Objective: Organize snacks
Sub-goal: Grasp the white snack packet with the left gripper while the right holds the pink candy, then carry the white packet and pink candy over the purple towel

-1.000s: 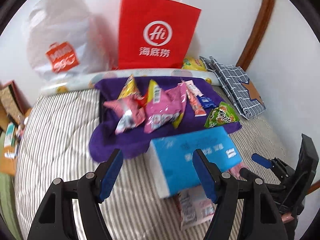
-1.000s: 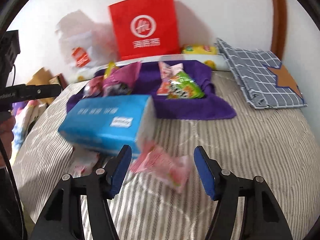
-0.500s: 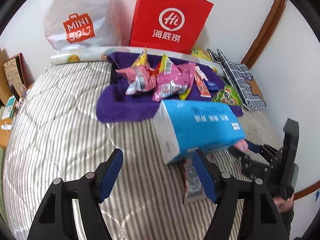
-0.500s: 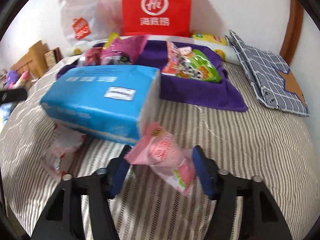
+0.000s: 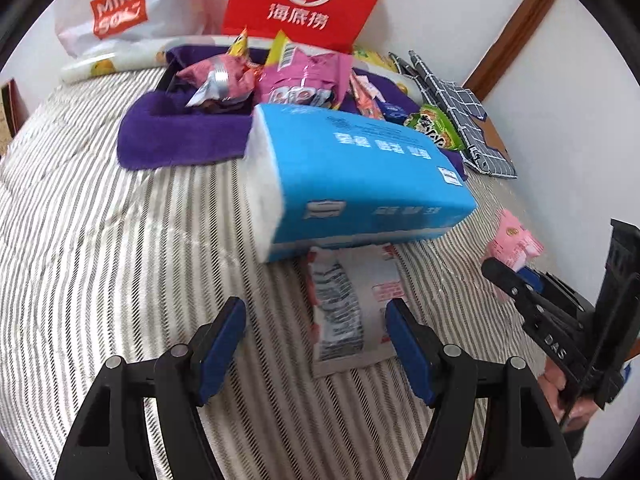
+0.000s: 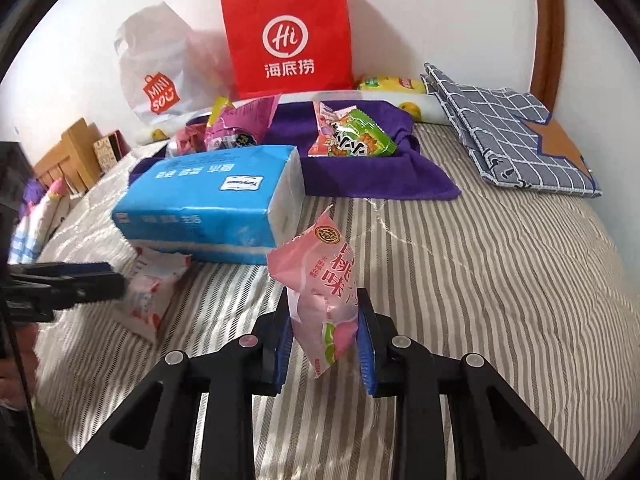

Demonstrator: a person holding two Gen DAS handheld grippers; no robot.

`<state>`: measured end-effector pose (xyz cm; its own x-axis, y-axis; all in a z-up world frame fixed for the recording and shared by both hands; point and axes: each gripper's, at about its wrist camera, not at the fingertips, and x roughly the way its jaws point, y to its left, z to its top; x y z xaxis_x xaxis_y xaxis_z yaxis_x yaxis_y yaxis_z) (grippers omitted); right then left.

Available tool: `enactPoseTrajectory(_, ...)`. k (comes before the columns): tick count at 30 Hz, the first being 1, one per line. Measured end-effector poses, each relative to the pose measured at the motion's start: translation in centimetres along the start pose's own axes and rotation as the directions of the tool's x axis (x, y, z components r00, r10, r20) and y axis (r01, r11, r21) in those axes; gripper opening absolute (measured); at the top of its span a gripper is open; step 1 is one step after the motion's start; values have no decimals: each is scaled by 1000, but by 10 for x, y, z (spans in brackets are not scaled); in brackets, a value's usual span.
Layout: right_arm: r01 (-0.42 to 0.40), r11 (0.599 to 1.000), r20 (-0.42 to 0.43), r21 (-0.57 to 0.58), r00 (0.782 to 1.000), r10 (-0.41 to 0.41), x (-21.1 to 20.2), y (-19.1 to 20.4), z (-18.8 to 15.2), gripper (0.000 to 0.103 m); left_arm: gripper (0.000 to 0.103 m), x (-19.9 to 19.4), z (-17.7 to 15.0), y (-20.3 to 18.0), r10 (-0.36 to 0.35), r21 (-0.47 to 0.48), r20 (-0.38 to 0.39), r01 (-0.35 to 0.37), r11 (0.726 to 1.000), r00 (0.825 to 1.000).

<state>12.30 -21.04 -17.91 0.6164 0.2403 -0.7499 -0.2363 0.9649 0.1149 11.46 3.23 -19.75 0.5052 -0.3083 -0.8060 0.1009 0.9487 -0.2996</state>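
My right gripper (image 6: 325,338) is shut on a pink peach-flavour snack packet (image 6: 320,280) and holds it upright above the striped bedcover; the packet also shows in the left wrist view (image 5: 512,242). My left gripper (image 5: 316,344) is open and empty, low over a white and red snack packet (image 5: 346,308) that lies half under a blue tissue pack (image 5: 360,176). Behind, a purple cloth (image 5: 180,136) bears several snack packets (image 5: 300,80), among them a green one (image 6: 356,142).
A red paper bag (image 6: 288,36) and a white MINISO bag (image 6: 160,68) stand against the wall. A folded grey checked cloth (image 6: 516,132) lies at the right. A wooden headboard (image 6: 64,160) and soft items are at the left edge.
My right gripper closed on the pink packet and lifted it off the bedcover. My left gripper moved forward and right, closer to the white and red packet.
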Motion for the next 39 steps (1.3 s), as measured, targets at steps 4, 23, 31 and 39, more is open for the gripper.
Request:
enactPoseTrajectory(4,25,1000,0,-4,1000,-25,3,-4,-5,29,82,6,0,-13,-11,-2,7,11,1000,1000)
enactPoseTrajectory(23,61,998,19,-15,998,-61,10,-7,4,29,47,-8,-10,-8,292,76,104,-300,951,951)
enactPoseTrajectory(31,-27,998,-32,48,999,28,26,-13,15,29,48,-12,4,43,332,-3,117,-334,943,936)
enactPoseTrajectory(39,-14,993,-46,115,999,20,28,-21,7,28,50,-5,6,50,312,-37,116,-310,950,943)
